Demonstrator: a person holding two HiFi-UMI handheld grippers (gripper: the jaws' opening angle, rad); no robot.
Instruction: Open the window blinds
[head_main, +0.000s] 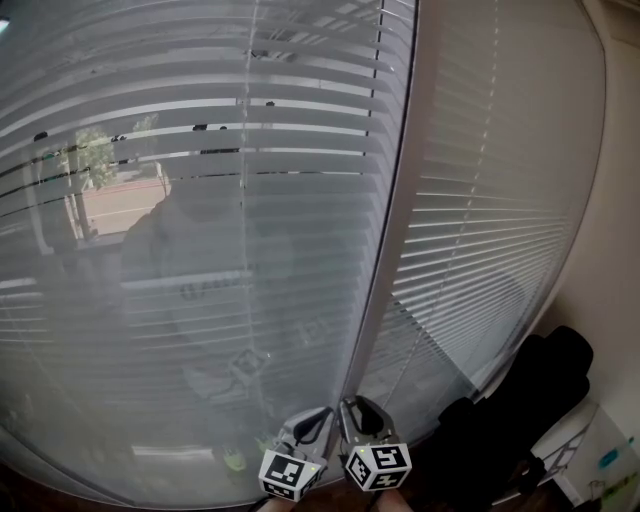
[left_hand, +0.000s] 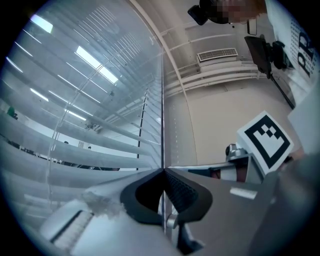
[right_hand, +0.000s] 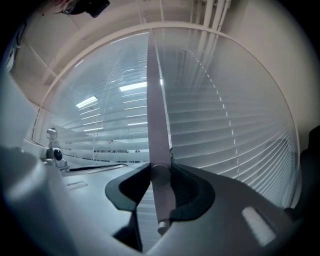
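Blinds (head_main: 200, 230) fill head view, two panels; left panel slats partly tilted, street showing at upper left; right panel slats shut flat; rod (head_main: 388, 190) hangs between panels, centre frame; right gripper (right_hand: 161, 175) jaws clamped on rod's lower end, bottom centre; left gripper (left_hand: 163, 172) just beside, jaws pinched together on thin cord (left_hand: 162, 100).

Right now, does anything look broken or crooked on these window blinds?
Nothing looks broken. The only mismatch: the left white slatted blind has slats tilted, so the street shows through, while the right white slatted blind looks shut.
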